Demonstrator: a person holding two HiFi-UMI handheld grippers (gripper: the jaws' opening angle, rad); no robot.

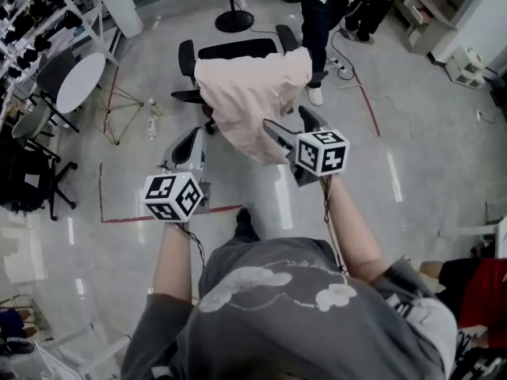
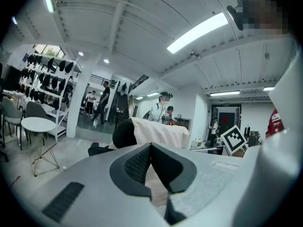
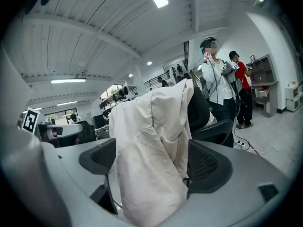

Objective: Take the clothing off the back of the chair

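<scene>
A pale pink garment (image 1: 249,93) hangs over the back of a black office chair (image 1: 238,48) and reaches well down its rear. My right gripper (image 1: 287,123) stands open at the garment's lower right edge. In the right gripper view the cloth (image 3: 147,145) hangs between the two wide-apart pads (image 3: 206,162) and neither one presses on it. My left gripper (image 1: 190,142) is lower left of the garment, apart from it, and looks shut. In the left gripper view its pads (image 2: 137,162) meet at the tips, with the garment (image 2: 158,131) and chair (image 2: 124,134) ahead.
A person (image 1: 325,6) stands just behind the chair, and others are farther back. A round white table (image 1: 79,81) and dark chairs (image 1: 32,180) are at the left. A lamp base (image 1: 234,20), floor cables (image 1: 356,77) and a red tape line (image 1: 158,216) are also here.
</scene>
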